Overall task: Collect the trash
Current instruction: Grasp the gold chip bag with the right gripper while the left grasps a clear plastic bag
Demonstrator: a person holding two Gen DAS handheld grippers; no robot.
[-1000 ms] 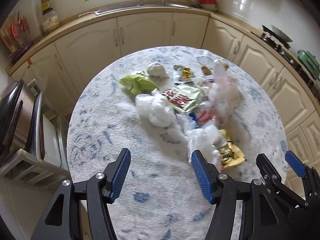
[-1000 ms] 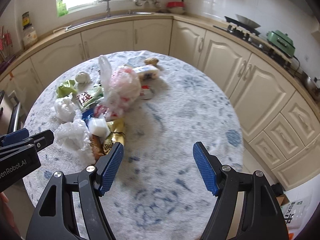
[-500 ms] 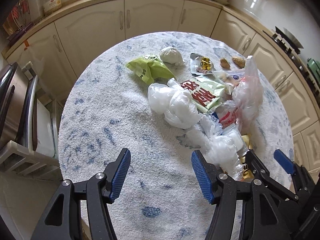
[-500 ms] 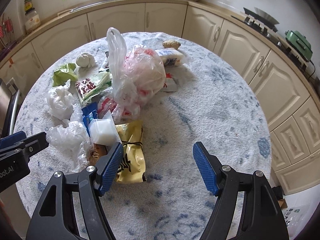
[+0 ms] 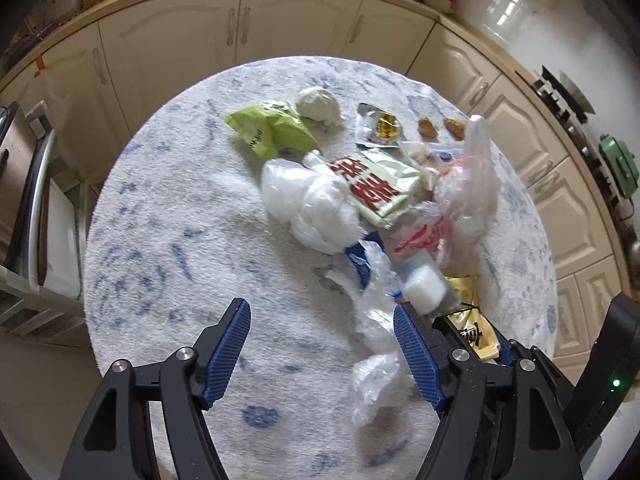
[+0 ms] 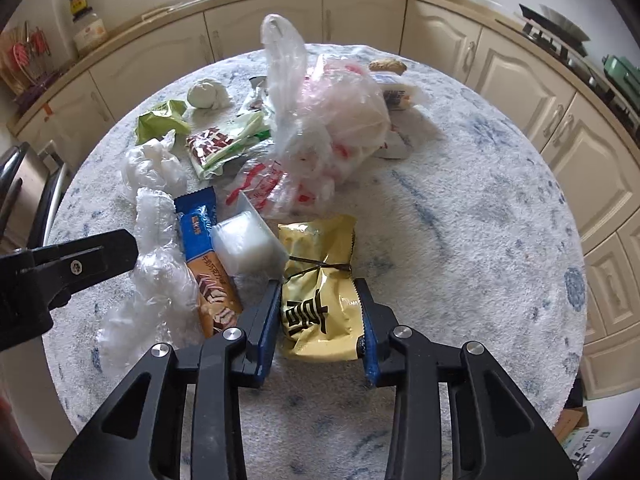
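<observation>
A pile of trash lies on the round blue-and-white table (image 6: 460, 220). My right gripper (image 6: 318, 284) is closing, and both blue pads press the sides of a gold snack packet (image 6: 316, 312) that lies flat on the table. Left of it are a cloudy plastic box (image 6: 248, 248), a blue-and-orange wafer wrapper (image 6: 204, 248) and crumpled clear film (image 6: 160, 272). My left gripper (image 5: 320, 308) is opening above bare tablecloth; the clear film (image 5: 376, 360) sits just inside its right finger, untouched. Behind stands a large clear plastic bag (image 6: 332, 120) with things in it.
Farther back lie a green packet (image 5: 272, 130), a white crumpled bag (image 5: 312, 200), a red-lettered packet (image 5: 376, 188) and a pale ball (image 5: 320, 106). Cream cabinets (image 5: 280, 20) ring the table. A steel appliance (image 5: 16, 184) stands at the left, a hob (image 6: 560, 36) at the right.
Both grippers came down and closer to the pile. The right jaws narrowed from wide apart onto the gold packet. The left jaws spread a little wider.
</observation>
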